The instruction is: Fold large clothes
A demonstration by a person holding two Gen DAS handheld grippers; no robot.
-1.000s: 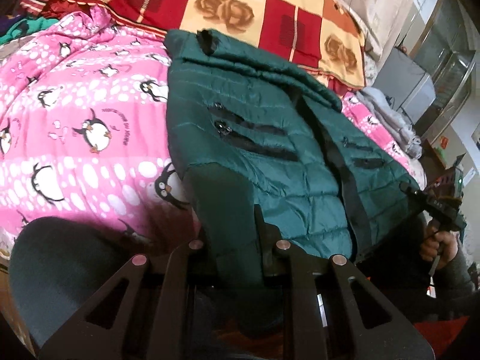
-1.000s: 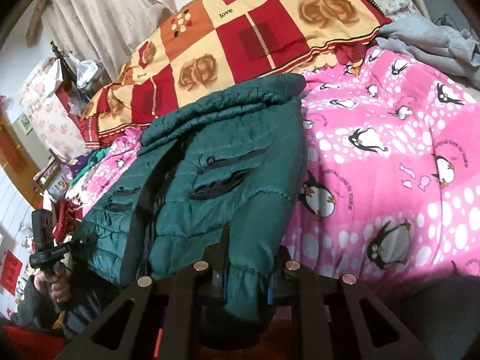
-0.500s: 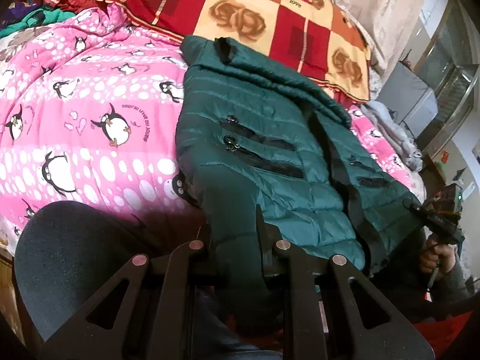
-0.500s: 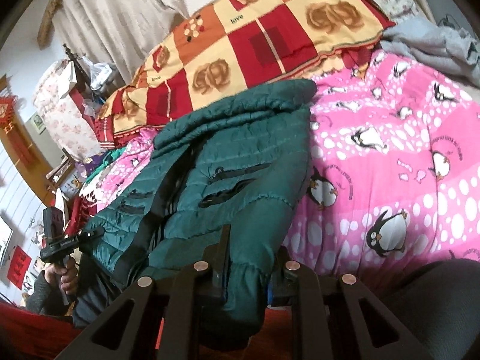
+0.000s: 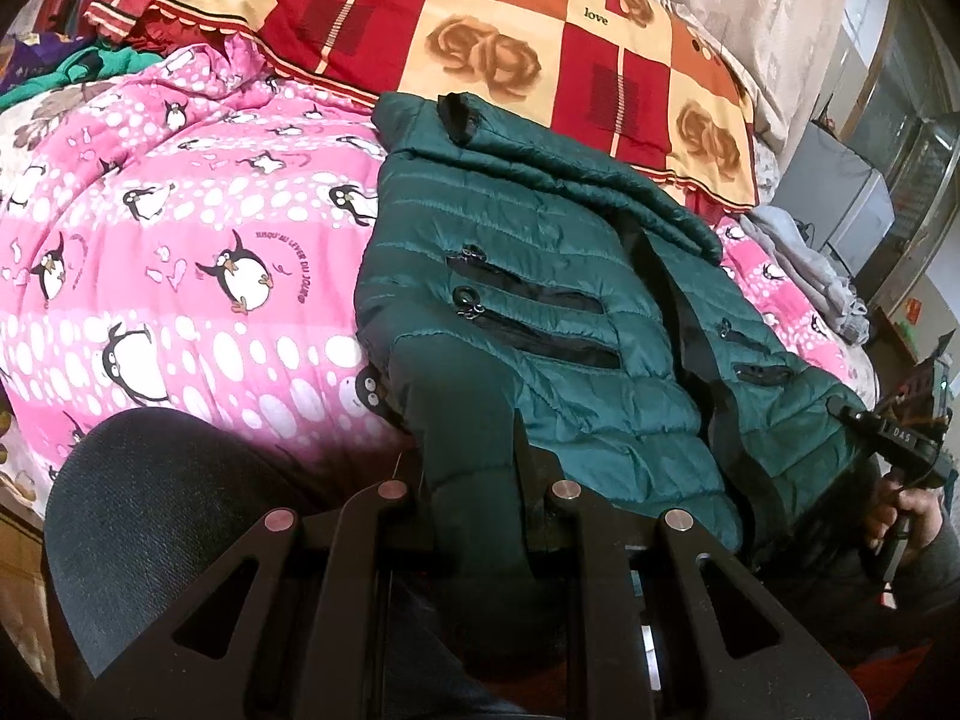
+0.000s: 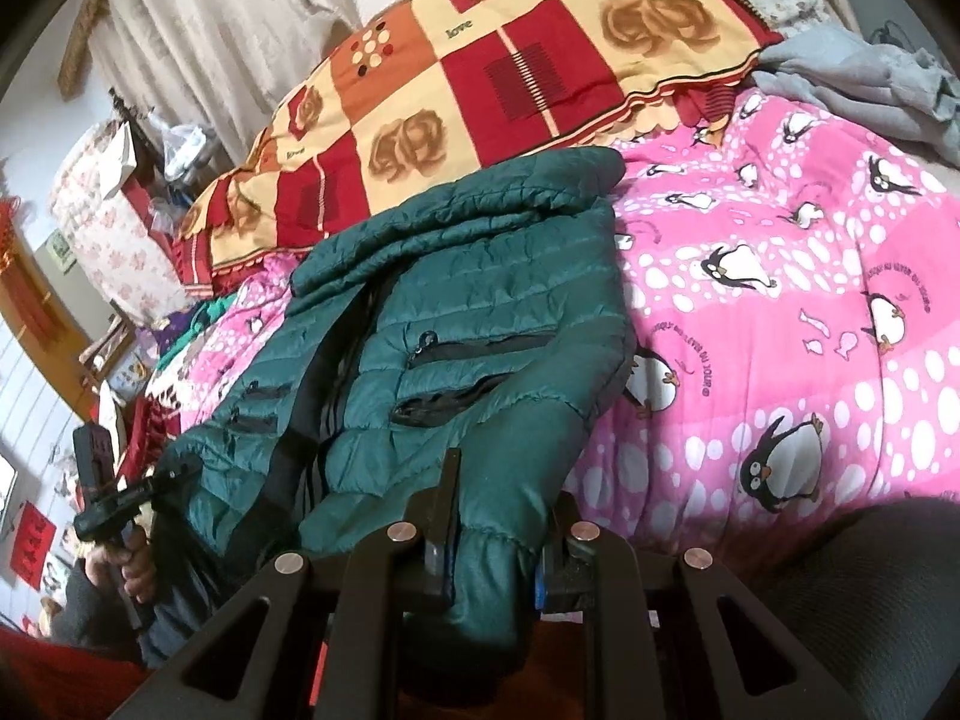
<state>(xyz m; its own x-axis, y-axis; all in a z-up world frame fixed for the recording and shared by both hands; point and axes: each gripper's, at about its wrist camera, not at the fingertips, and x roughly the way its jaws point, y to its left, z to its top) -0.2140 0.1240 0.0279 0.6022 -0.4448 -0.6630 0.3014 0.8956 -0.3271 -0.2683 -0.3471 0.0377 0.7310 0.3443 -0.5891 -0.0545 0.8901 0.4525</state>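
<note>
- The dark green quilted puffer jacket (image 5: pixel 540 300) is laid front-up on the bed, its collar toward the patchwork quilt and its hem hanging off the near edge; black zip pockets and a black centre placket are visible.
- The left gripper (image 5: pixel 474 474) is seen with its jaws closed narrowly on a fold of the jacket's hem at one near corner.
- The right gripper (image 6: pixel 498 516) is likewise clamped on green fabric, which appears to be a gathered cuff or hem corner at the opposite side; which of the two cannot be told.
- Step in hand, as judged: both near corners are held, ready for the lower part to be carried up toward the collar.
- For a clean fold, both corners should be lifted level and moved together, with the hem kept taut between them so the padded fabric does not bunch; slippery shell fabric may slide out of a shallow grip.
- The jacket rests on a pink fleece blanket with penguin print (image 5: pixel 180 276), spread over the bed.
- Beyond it lies a red, orange and cream patchwork quilt with brown roses (image 5: pixel 510 48).
- Legible writing: "love" on the quilt squares; curved lettering beside the penguins, too distorted to be read with confidence.
</note>
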